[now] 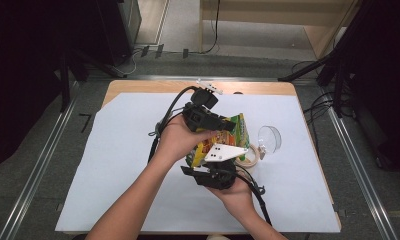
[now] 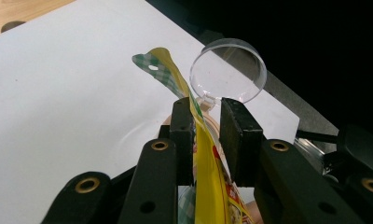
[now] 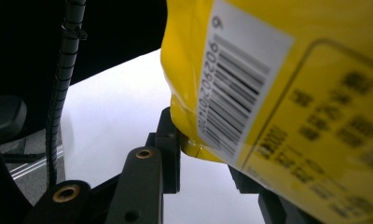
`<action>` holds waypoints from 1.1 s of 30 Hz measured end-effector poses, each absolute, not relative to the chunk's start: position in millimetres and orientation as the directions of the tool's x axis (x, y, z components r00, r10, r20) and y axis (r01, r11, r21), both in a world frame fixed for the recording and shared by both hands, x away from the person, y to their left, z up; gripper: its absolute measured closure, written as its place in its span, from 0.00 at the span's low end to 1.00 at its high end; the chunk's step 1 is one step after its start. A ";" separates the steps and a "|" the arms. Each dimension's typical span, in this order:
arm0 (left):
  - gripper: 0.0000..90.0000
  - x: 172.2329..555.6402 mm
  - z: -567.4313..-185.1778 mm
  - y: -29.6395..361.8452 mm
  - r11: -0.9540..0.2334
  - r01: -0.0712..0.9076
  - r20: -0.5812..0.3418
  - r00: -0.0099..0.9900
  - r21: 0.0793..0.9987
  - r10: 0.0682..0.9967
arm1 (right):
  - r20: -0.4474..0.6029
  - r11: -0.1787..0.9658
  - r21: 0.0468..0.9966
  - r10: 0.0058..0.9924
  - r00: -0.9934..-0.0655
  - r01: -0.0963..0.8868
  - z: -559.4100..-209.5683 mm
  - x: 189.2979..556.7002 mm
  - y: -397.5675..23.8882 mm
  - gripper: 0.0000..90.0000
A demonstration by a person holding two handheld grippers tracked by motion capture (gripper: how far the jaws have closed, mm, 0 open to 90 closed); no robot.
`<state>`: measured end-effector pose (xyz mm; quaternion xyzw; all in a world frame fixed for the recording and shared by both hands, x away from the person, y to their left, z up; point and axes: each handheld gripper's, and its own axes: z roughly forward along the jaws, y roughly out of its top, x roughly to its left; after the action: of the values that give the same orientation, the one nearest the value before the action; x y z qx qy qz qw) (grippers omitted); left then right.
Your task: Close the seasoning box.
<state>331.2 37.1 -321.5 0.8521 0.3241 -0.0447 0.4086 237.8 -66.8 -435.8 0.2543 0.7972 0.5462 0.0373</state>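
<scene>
Two hands hold a yellow snack packet (image 1: 223, 140) in the air above a table covered with white paper (image 1: 118, 165). The left gripper (image 1: 223, 125) comes at the packet from the far side, the right gripper (image 1: 215, 172) from the near side, so the packet sits between the two tools.

In the left gripper view, the packet's thin sealed edge (image 2: 208, 158) runs up between the two black jaws. It lies against the left jaw, and a narrow gap shows beside the right jaw — whether the packet is truly pinched cannot be told. The green-checked top corner of the packet curls up past the jaw tips. Just beyond the tips, a round clear lid (image 2: 229, 70) lies on the paper.

In the right gripper view, the packet's lower corner, with a barcode label (image 3: 240, 98), sits between that gripper's jaws and touches the left one — the right jaw is mostly hidden behind the packet, so the grip cannot be confirmed.

A roll of tape (image 1: 250, 156) lies just right of the right gripper.
</scene>
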 end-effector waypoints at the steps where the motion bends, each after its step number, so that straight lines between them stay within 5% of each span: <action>1: 0.84 331.6 -321.2 37.5 -0.456 0.590 -0.342 0.785 0.666 0.517 | 0.218 0.274 0.890 0.446 -0.868 0.364 -435.7 237.9 -66.8 0.78; 33: 0.85 335.9 -324.0 36.9 -0.454 0.598 -0.350 0.780 0.660 0.519 | 0.210 0.285 0.888 0.450 -0.868 0.362 -435.6 239.5 -68.0 0.77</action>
<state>335.9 36.9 -324.0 0.8514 0.3280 -0.0489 0.4065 239.5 -68.0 -435.6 0.2535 0.8005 0.5415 0.0404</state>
